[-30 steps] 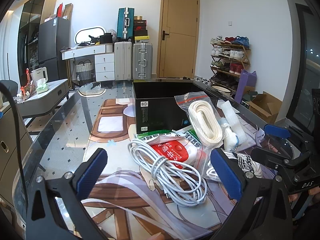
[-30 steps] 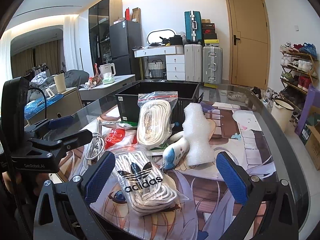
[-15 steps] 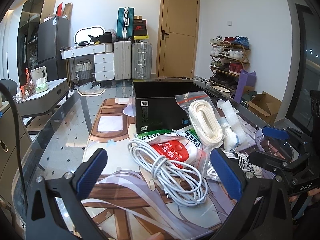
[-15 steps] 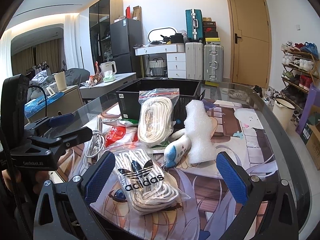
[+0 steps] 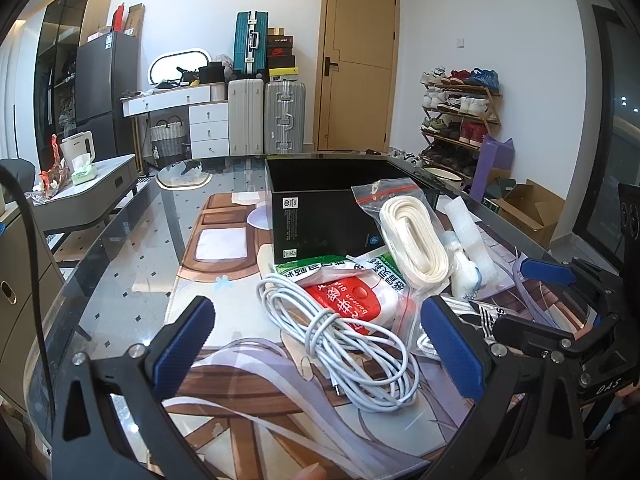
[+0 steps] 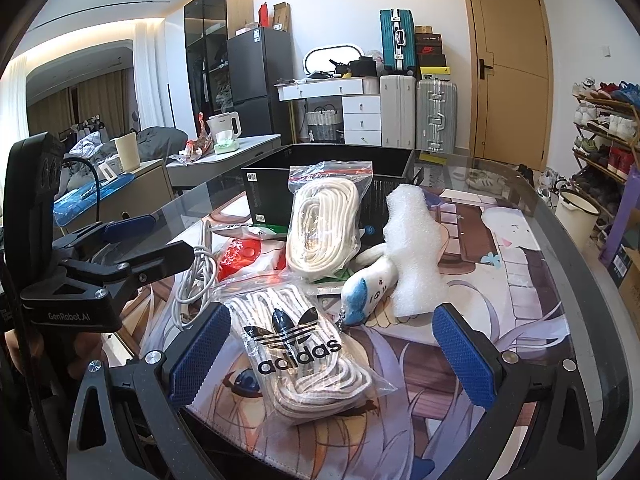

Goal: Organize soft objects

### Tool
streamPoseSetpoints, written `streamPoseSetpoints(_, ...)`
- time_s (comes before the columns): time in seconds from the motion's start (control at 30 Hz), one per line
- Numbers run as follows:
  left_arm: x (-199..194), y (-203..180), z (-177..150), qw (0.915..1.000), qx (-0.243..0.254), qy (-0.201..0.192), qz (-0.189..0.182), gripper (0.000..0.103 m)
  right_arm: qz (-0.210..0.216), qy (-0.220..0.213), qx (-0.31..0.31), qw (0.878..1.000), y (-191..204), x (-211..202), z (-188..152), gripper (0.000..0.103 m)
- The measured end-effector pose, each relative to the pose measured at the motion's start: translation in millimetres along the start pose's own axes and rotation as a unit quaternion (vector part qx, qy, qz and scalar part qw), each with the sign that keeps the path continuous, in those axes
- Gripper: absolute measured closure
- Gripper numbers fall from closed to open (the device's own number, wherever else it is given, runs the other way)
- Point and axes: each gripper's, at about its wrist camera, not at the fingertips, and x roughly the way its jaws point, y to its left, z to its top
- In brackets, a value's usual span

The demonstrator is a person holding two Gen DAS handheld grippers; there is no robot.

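Note:
A black open box (image 5: 324, 216) (image 6: 328, 184) stands mid-table. Before it lie a coiled white cable (image 5: 352, 352) (image 6: 196, 276), a red-and-white packet (image 5: 352, 304) (image 6: 240, 258), a zip bag of white rope (image 5: 412, 240) (image 6: 324, 224), a white foam wrap (image 6: 416, 256) (image 5: 468, 232), a blue-and-white plush (image 6: 368, 288) and an Adidas bag of laces (image 6: 304, 352). My left gripper (image 5: 320, 348) is open, hovering over the cable. My right gripper (image 6: 332, 356) is open above the Adidas bag. Each gripper shows in the other's view, empty.
The glass table (image 5: 120, 280) carries a printed mat (image 6: 480, 320) under the objects. The table's curved right edge (image 6: 592, 304) drops off toward a shoe rack (image 6: 604, 136) and a cardboard box (image 5: 528, 208). A grey side cabinet (image 5: 80, 196) stands to the left.
Both grippers have barely shifted; the right one has edged slightly forward toward the Adidas bag. Nothing on the table has moved.

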Motion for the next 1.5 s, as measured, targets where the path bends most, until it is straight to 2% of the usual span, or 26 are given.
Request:
streamPoseSetpoints(0.9,-0.4,2.3,0.6,1.0000,-0.001,0.001,0.001,0.000,0.000,0.003,0.000,1.000,-0.6,2.1,-1.1,0.000)
streamPoseSetpoints(1.5,5.1,-0.4,-1.0,0.9998,0.003,0.006,-0.018,0.000,0.032,0.063,-0.015,0.997,4.6,28.4,-9.8,0.000)
